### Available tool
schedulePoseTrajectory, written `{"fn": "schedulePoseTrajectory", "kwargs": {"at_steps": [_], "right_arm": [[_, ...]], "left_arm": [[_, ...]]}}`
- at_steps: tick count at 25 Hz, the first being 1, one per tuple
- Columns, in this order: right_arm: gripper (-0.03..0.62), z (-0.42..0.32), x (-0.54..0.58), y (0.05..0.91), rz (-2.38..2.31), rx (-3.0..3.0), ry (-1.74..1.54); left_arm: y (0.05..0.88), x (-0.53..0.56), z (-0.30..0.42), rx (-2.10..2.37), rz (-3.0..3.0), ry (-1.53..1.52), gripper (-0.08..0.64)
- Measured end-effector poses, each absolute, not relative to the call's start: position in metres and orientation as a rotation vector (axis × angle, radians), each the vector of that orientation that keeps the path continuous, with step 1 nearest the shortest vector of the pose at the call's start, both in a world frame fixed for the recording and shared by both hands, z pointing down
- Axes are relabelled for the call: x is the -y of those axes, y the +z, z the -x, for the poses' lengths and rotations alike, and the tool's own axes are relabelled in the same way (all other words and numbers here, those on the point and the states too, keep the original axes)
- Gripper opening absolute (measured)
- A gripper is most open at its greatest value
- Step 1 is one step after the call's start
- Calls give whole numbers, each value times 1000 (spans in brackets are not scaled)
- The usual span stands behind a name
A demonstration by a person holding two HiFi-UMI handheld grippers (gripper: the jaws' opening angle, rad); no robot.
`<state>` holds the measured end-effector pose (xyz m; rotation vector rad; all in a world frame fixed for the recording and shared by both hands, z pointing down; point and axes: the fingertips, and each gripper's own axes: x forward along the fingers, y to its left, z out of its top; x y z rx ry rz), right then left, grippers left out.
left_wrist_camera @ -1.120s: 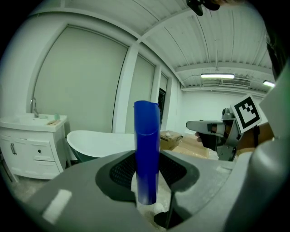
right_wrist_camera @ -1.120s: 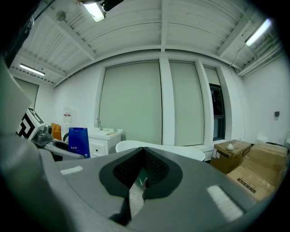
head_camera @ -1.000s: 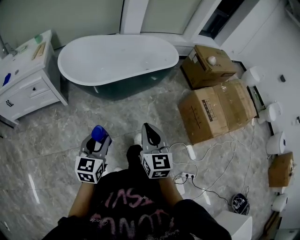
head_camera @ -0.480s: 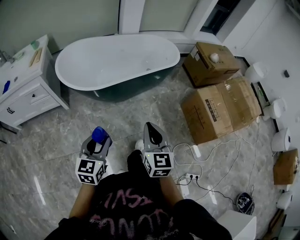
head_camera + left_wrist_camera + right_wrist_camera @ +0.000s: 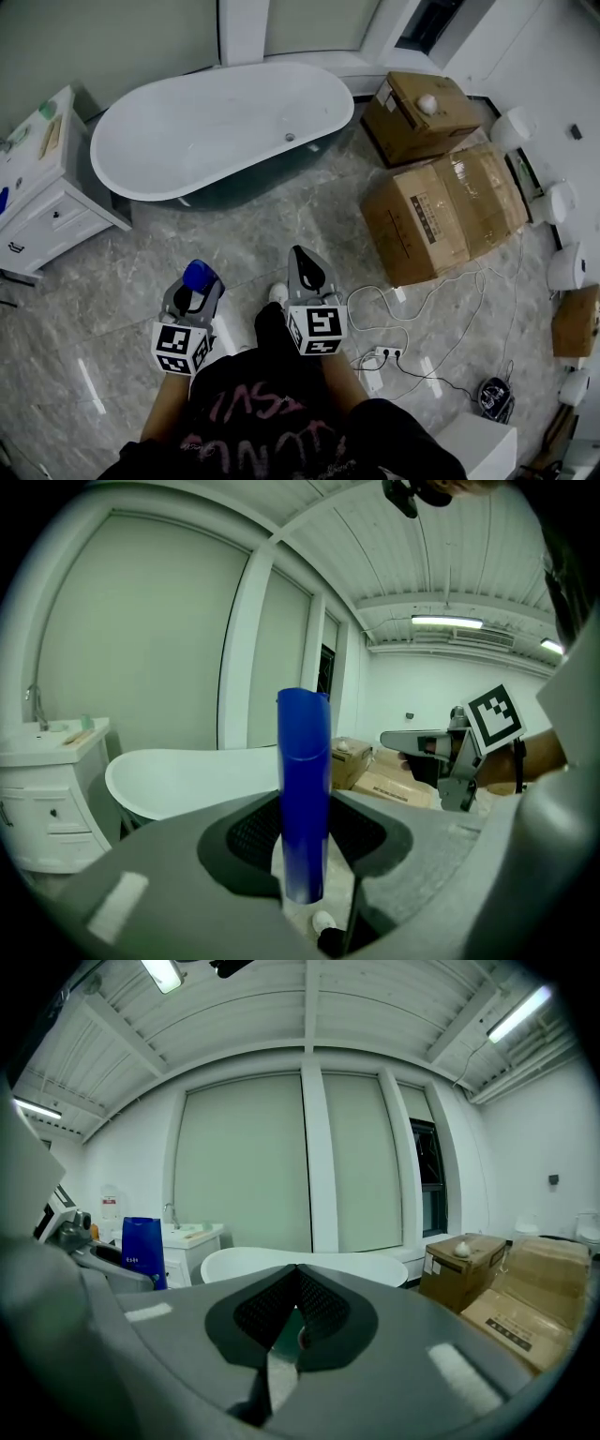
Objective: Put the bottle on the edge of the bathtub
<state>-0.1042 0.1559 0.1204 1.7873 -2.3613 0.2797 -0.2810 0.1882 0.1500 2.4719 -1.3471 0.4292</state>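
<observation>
Blue bottle (image 5: 303, 789) sits clamped in our left hand-held gripper (image 5: 197, 286); our right hand-held gripper (image 5: 292, 1309) is closed, empty.

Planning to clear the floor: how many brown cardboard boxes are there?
3: a box beside the white bathtub, a larger box nearer, possibly two abutting, a small box at the right edge.

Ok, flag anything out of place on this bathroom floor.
Cardboard boxes sit on the floor right of the bathtub, and a power strip with loose white cables sprawls near the person's feet: a likely trip hazard.
</observation>
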Motion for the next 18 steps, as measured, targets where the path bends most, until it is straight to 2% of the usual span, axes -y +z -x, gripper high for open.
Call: {"fn": "schedulePoseTrajectory", "kwargs": {"at_steps": [18], "right_arm": [[17, 31, -41, 162, -1710, 2340, 456]], "left_arm": [[170, -83, 198, 1248, -2457, 618, 164]]}}
